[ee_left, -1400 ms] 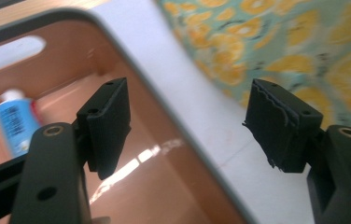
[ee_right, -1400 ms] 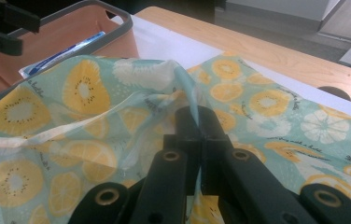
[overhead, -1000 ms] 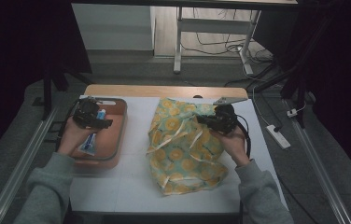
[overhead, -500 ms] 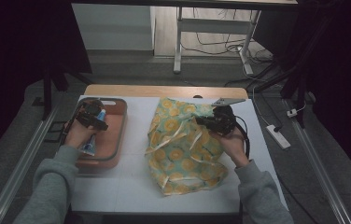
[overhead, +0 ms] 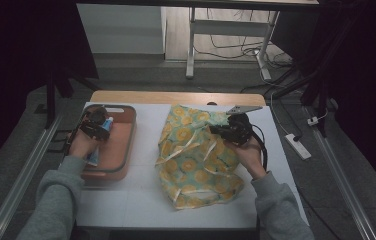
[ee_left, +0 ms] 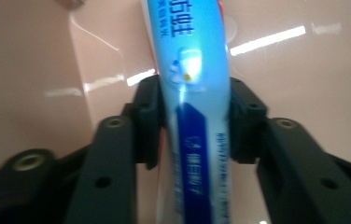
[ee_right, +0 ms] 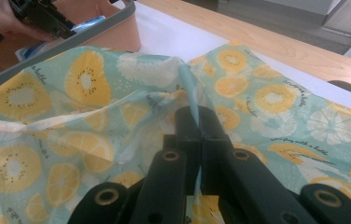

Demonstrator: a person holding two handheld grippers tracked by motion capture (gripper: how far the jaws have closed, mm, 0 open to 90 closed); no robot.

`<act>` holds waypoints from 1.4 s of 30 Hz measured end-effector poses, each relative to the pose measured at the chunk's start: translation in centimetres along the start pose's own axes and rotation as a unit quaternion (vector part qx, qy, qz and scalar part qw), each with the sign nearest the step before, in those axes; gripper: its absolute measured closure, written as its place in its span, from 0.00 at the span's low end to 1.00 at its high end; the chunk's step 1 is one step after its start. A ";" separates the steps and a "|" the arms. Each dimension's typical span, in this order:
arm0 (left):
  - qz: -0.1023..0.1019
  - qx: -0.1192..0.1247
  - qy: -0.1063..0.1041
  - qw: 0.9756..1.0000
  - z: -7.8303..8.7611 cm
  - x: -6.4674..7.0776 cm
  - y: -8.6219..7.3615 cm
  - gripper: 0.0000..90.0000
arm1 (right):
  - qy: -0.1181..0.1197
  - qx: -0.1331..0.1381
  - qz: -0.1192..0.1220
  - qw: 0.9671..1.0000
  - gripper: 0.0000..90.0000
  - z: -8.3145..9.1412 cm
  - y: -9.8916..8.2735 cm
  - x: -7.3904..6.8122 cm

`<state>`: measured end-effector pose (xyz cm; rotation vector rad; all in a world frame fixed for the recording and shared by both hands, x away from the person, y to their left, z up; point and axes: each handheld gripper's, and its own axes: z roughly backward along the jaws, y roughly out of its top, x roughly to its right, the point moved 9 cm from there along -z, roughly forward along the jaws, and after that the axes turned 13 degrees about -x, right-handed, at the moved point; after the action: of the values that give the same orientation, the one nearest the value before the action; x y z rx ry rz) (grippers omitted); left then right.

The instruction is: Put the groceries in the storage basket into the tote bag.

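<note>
A blue and white toothpaste tube (ee_left: 194,70) lies in the salmon-pink tray (overhead: 126,145) at the table's left. My left gripper (overhead: 95,125) reaches down into the tray. Its jaws have just been closing, and its pads (ee_left: 148,121) now press on both sides of the tube (overhead: 92,159). A teal fabric bag with yellow fruit print (overhead: 196,160) lies spread over the middle of the table. My right gripper (overhead: 226,131) is shut on a light-blue edge strip of the bag (ee_right: 85,79), pinched between its tips (ee_right: 197,123).
The tray (ee_right: 117,37) has a grey rim and stands just left of the bag. The white table top (overhead: 141,200) ends in a wooden strip at the back. A power strip (overhead: 298,146) lies on the floor to the right.
My left gripper has sunk into the tray and its jaws have closed around the toothpaste tube. The right gripper and the bag have stayed in place.
</note>
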<state>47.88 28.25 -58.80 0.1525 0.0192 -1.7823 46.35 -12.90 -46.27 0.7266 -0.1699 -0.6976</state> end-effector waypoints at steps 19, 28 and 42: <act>-0.027 0.099 -0.122 0.987 4.4 0.8 -0.8 0.83 | -0.004 0.005 -0.002 1.000 0.99 0.2 0.0 0.3; -0.063 0.153 -0.154 0.974 9.0 2.1 -1.7 0.83 | -0.007 0.004 -0.003 1.000 0.99 0.2 0.0 0.4; -0.133 0.189 -0.185 0.955 13.8 5.9 -3.6 0.83 | -0.009 0.006 -0.010 1.000 0.99 0.0 0.1 0.8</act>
<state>41.85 21.95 -46.04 0.0894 -0.5992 -2.0439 46.95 -13.38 -46.26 0.7353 -0.1835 -0.7222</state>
